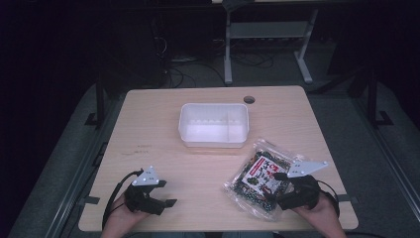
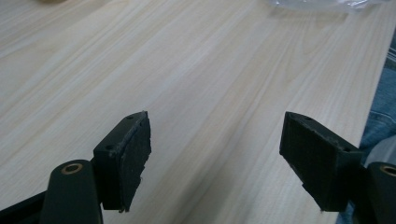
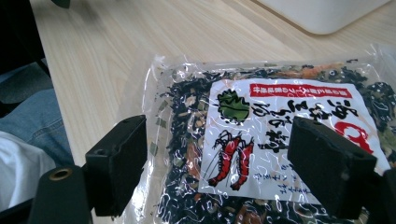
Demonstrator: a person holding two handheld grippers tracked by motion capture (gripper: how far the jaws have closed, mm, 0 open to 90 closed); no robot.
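My right gripper (image 3: 219,163) hovers with fingers (image 3: 116,163) spread wide over the near end of a clear food packet (image 3: 261,140), which lies flat on the tabletop (image 1: 148,129) beyond my fingertips, with a white tub (image 1: 213,124) farther ahead. The crinkled film looks light, soft and slippery; I judge a sealed edge the surest hold. My left gripper (image 2: 215,158) rests wide apart and empty over bare wood.

Bag (image 3: 261,140): white label (image 3: 285,135) carries East Asian script, seen tilted, not legible. Red banner at label's 12 o'clock with small pale characters; large black characters below; red mark at 3 o'clock; two red shrimp drawings at 7 o'clock.
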